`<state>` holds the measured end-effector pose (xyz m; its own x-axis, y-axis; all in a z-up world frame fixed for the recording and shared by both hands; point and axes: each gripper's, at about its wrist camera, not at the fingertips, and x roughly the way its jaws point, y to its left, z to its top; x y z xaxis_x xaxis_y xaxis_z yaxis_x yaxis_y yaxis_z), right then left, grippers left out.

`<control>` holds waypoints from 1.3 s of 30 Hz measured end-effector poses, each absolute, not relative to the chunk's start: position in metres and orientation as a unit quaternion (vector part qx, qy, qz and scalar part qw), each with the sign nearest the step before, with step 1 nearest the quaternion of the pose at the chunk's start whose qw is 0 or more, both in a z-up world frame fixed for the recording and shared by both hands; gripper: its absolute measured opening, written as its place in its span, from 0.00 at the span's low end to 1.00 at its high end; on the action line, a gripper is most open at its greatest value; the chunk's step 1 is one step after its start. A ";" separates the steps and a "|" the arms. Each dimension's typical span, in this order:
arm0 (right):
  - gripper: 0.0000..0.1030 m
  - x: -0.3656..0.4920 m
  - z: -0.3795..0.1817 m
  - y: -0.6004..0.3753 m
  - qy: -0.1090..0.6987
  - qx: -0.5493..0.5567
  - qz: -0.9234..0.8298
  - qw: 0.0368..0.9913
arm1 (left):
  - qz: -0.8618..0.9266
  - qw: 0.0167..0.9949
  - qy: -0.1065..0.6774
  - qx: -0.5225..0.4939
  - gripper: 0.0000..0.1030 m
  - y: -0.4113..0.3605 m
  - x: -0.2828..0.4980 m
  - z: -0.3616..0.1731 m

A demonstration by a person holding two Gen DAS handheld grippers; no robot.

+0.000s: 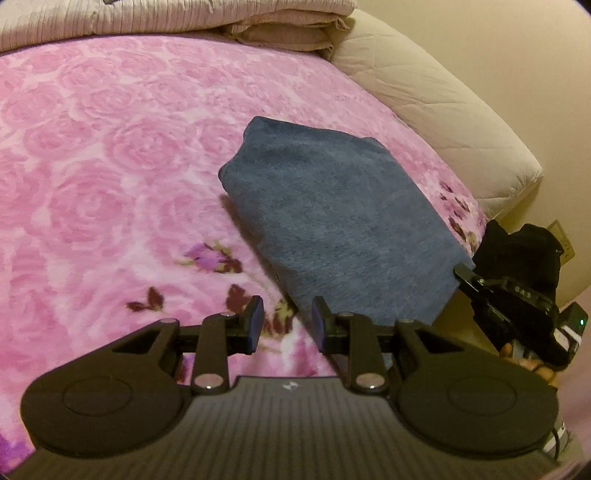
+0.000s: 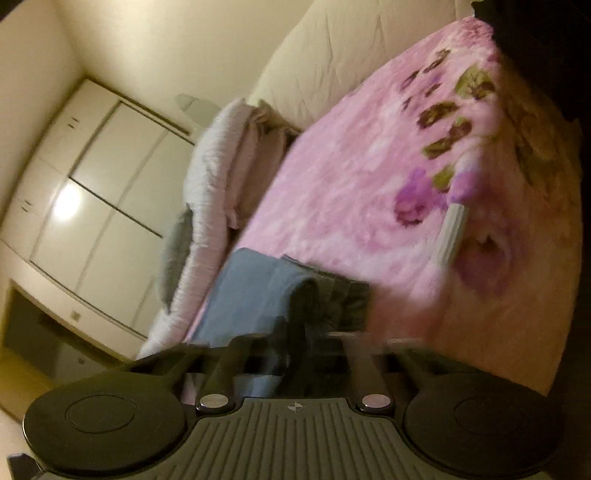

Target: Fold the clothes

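Folded blue-grey garment [image 1: 332, 218]: lies flat on the pink rose-print blanket [image 1: 110, 166], a neat thick rectangle with its near corner reaching the blanket's edge. All places below are given relative to this garment.

Left gripper [image 1: 287, 325]: just short of the garment's near edge, over the blanket. Jaws parted with a clear gap, nothing between them; the right-hand finger [image 1: 320, 325] overlaps the garment's near edge in the picture, contact not determinable.

Right gripper [image 1: 476, 282]: at the garment's near right corner, off the blanket's edge, seen in the left wrist view as a black tool beside dark fabric. Tip sits against the corner; whether it pinches the cloth cannot be told. In the right wrist view the fingers [image 2: 295, 354] are smeared by motion blur over blue cloth [image 2: 251, 295], so opening and hold cannot be told.

Cream quilted duvet [image 1: 424, 96]: beyond the garment, to its right, past the blanket.

Ribbed pale bedding and beige folded fabric [image 1: 288, 29]: well beyond the garment, at the far side of the blanket.

White wardrobe doors [image 2: 92, 184]: past the bedding, right wrist view only.
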<state>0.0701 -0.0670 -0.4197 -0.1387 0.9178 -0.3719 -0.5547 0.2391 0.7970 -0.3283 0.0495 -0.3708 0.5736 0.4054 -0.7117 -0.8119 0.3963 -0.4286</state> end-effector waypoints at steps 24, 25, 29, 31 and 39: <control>0.33 0.083 -0.455 -0.018 0.569 0.214 0.543 0.579 | 0.370 0.725 0.125 -0.567 0.33 0.142 -0.318 -0.444; 0.32 0.088 -0.447 -0.009 0.555 0.197 0.558 0.585 | 0.366 0.729 0.127 -0.564 0.32 0.140 -0.317 -0.444; 0.31 0.121 -0.419 0.035 0.482 0.140 0.616 0.607 | 0.310 0.747 0.143 -0.570 0.28 0.120 -0.299 -0.448; 0.33 0.137 -0.417 0.056 0.491 0.130 0.623 0.595 | 0.295 0.760 0.158 -0.556 0.28 0.107 -0.286 -0.449; 0.62 0.146 -0.402 0.031 0.468 0.114 0.607 0.632 | 0.329 0.785 0.169 -0.497 0.24 0.097 -0.298 -0.430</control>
